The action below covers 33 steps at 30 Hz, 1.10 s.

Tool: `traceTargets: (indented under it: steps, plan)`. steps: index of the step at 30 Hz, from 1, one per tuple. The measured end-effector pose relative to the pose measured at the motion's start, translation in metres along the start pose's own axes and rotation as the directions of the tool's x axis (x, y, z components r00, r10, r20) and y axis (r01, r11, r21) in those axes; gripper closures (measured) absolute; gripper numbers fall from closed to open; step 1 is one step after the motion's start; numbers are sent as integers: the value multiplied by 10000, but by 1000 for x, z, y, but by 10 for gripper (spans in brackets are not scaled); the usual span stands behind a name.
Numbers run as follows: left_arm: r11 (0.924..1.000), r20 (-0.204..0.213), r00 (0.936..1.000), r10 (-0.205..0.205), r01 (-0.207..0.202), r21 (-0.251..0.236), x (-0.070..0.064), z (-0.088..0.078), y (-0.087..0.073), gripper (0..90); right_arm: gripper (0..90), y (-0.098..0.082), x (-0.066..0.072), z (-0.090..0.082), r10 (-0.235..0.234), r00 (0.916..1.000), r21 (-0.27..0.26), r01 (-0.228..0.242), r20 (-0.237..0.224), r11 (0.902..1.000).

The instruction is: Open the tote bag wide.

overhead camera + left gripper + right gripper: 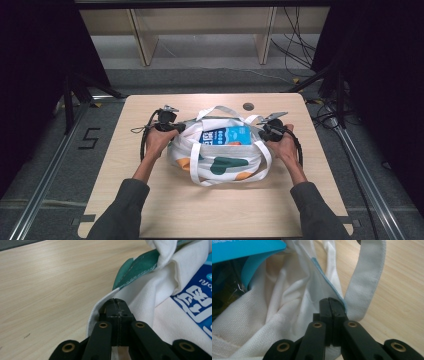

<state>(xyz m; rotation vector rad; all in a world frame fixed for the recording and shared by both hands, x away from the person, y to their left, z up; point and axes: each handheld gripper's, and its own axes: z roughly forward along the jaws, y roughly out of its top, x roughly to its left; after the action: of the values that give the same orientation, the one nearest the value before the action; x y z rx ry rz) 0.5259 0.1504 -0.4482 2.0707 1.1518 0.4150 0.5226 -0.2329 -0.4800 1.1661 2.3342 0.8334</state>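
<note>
Along the bottom edge of the high view, two grey sleeves (125, 210) reaching up and forward over a pale wooden table (150, 215). Just above centre, a white fabric tote bag (220, 160) with dark green and orange patches, resting on the table and slumped open. At centre left, the left hand (156, 141) wrapped around the left gripper (176, 128), jaws pressed together and pinching the bag's left rim; in the left gripper view, white cloth folded right around the closed black tips at centre frame, a green seam (136, 267) running off to the upper right. At centre right, the right hand (284, 145) holding the right gripper (264, 134) at the opposite rim, jaws likewise clamped shut on the cloth; in the right gripper view, a blue-stitched hem meeting the tips and a white handle strap (367, 280) looping away at the upper right. Between the two grippers, a blue package with white lettering (225, 135) sitting inside the mouth of the bag. Seemingly gripped at both ends so as to pull the opening wide and keep it taut, probably for showing or reaching the contents. Beyond the table, at the top of the frame, wooden shelf legs (142, 45) and loose cables (295, 45) on a grey floor.
</note>
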Motion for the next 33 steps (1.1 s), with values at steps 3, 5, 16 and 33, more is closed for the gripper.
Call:
traceTargets:
  steps: [3,5,16,33]
  plan:
    - [9998,1,9999,166,-166,-82,-6,-9,1,828,900,11,-3,-23,-368,9993,-52,369,82,9993]
    - [9971,229,9972,719,-713,-256,-18,-23,2,810,900,15,3,-45,-370,9992,-660,362,-119,9972]
    - [9884,1826,9714,1517,-1513,-162,-60,-40,-16,785,900,-6,76,-83,-2205,9382,-879,2041,-2669,9750]
    - [9736,1941,9574,2137,-2250,382,-64,-49,-55,860,900,-13,80,-96,-1973,9477,-1212,1715,-2507,9777]
